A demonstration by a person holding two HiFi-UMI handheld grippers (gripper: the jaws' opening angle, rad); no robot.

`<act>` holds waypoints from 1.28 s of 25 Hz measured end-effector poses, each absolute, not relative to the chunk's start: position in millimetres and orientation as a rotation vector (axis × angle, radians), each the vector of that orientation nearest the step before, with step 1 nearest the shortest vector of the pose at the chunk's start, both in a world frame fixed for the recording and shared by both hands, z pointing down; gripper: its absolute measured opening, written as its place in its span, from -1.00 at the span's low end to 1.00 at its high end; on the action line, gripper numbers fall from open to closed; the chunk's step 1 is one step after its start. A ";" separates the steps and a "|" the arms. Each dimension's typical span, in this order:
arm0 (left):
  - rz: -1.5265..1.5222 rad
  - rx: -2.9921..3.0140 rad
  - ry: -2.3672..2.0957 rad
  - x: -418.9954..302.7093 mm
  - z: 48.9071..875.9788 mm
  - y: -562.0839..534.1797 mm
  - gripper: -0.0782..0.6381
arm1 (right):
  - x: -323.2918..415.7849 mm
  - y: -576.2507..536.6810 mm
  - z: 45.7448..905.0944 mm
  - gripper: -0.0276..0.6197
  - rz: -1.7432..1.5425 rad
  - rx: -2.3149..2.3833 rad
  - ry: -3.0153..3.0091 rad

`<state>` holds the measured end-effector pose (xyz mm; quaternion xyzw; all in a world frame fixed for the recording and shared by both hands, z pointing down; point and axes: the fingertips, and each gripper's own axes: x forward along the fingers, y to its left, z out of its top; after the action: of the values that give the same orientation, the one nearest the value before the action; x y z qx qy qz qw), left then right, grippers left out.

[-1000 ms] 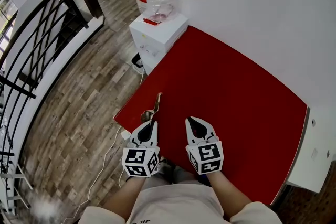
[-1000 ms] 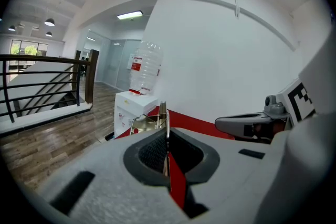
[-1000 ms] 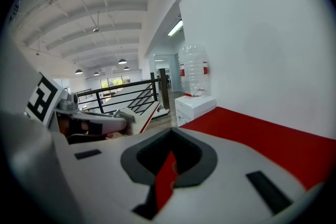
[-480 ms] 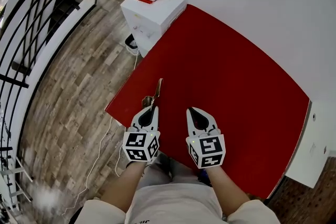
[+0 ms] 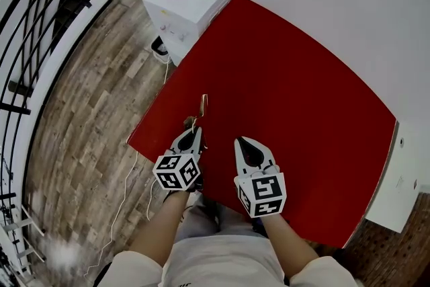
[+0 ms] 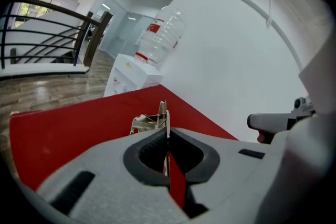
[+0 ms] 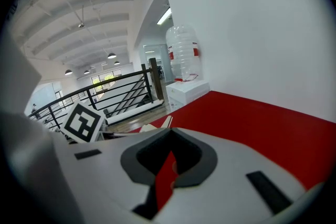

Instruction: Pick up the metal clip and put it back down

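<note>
Jaws of my left gripper (image 5: pixel 195 132) pinch the metal clip (image 5: pixel 203 104) near the red worktop's (image 5: pixel 289 77) left edge; my right gripper (image 5: pixel 243 142) sits just beside, jaws pressed together, empty.

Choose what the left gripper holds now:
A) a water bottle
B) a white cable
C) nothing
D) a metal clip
D: in the left gripper view, the left gripper has its jaws closed on the metal clip, which sticks out beyond the tips over the red table.
</note>
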<state>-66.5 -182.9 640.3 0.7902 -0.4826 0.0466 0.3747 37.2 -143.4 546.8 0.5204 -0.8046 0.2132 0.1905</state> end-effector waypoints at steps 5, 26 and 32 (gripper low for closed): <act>0.047 1.847 -1.198 -71.4 672.9 -187.4 -0.76 | 38.2 -144.5 549.9 -0.90 0.610 1.465 -2.253; -0.055 1.603 -1.123 -83.0 716.8 -186.3 -0.76 | 28.1 -146.0 559.0 -0.90 0.619 1.425 -2.258; -0.069 1.627 -1.092 -81.8 714.6 -189.2 -0.61 | 22.8 -148.5 561.4 -0.90 0.622 1.410 -2.266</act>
<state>-81.8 -189.2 714.6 0.6892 -0.4628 -0.0292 0.5567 22.8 -148.5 561.4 0.5042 -0.8103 0.2223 0.1993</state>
